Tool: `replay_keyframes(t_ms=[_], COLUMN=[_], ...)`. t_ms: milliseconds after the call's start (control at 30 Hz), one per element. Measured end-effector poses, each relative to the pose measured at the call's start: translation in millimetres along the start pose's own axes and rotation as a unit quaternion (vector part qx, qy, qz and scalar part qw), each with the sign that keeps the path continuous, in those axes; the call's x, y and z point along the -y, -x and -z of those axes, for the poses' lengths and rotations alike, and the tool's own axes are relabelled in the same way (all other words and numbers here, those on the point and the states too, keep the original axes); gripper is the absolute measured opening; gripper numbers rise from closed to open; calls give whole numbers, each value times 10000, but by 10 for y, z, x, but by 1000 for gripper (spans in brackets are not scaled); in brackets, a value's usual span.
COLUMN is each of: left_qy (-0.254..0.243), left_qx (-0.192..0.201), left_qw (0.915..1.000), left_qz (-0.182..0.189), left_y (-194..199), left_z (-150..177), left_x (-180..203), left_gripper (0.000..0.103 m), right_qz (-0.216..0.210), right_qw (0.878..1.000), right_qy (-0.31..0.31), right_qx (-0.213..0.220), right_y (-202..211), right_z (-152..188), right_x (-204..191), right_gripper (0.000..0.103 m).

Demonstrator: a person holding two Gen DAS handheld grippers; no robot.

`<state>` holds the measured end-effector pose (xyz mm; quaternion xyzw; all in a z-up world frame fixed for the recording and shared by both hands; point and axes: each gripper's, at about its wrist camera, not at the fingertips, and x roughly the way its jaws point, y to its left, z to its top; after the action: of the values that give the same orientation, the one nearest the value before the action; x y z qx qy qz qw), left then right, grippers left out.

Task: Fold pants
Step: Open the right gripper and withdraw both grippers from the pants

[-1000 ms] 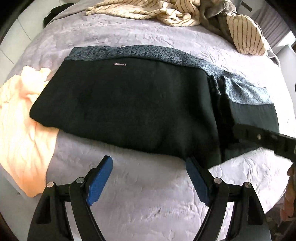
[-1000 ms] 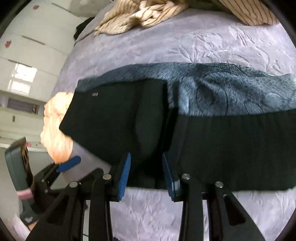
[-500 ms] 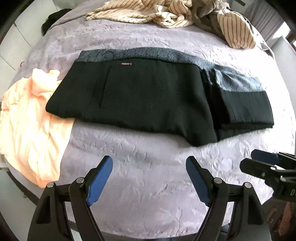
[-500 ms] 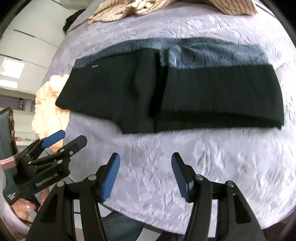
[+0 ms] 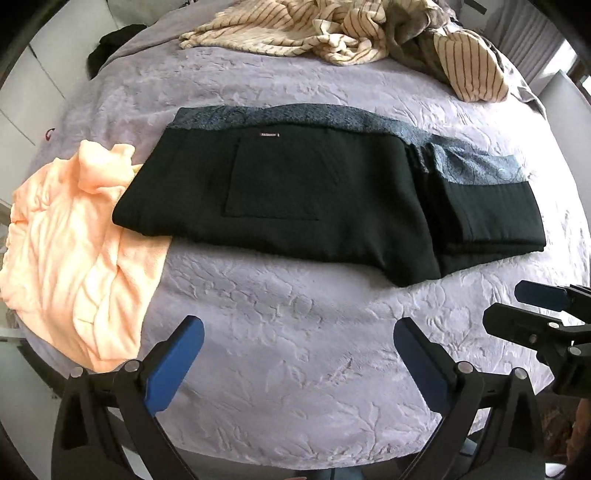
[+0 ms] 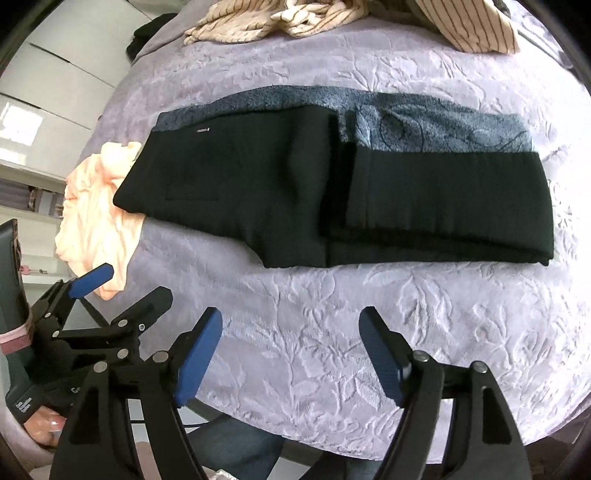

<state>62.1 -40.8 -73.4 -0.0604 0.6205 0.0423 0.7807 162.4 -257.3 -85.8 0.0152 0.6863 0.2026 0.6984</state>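
The black pants (image 5: 295, 195) lie folded flat across the lilac bedspread, with a grey patterned lining strip along their far edge; they also show in the right wrist view (image 6: 332, 199). My left gripper (image 5: 297, 354) is open and empty, held back near the bed's front edge, clear of the pants. My right gripper (image 6: 291, 350) is open and empty, also near the front edge. The right gripper shows at the lower right of the left wrist view (image 5: 535, 310), and the left gripper at the lower left of the right wrist view (image 6: 110, 291).
A peach garment (image 5: 74, 236) lies at the left, partly under the pants. A pile of striped cream clothes (image 5: 332, 29) sits at the far side of the bed. The lilac bedspread (image 5: 295, 302) stretches between the grippers and the pants.
Both grippers have pulled back from the pants toward the bed's front edge. The right gripper, near shut at the pants' edge one second ago, has opened and let go.
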Motion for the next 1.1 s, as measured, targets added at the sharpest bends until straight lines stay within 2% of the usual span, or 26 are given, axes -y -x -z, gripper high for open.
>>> replay_keyframes(t_ms=[133,233,300,400,600,1100], left_qy=[62,141,197,286,461,596], left_qx=[-14,-32,-45,-67,-112,-306], left_qw=[10000,9999,9998,9996,9987,9975], left_qz=[-10,6,4,4,183,218], left_y=[-12,-27,-37,-55,-73,-207], left_z=[-23,-28,-29,-29,-16,64], left_x=[-59,-116,-150,-205,-314,-388], left_gripper=[103,103,103,103,103,103], right_qz=[138,312,394,372,444,508], right_qw=[9998,9992,9986,9987,9980,9973], right_qy=[126,215,302,354,431,337], right_qx=[79,163,204,26,-123,-411], right_y=[26,31,30,-32,-102,-231], right_z=[-37,-57,-75,-90,-84,-18], right_x=[-88,-149,-186,-232,-305,-235], right_gripper=[87,103,103,103,103,103])
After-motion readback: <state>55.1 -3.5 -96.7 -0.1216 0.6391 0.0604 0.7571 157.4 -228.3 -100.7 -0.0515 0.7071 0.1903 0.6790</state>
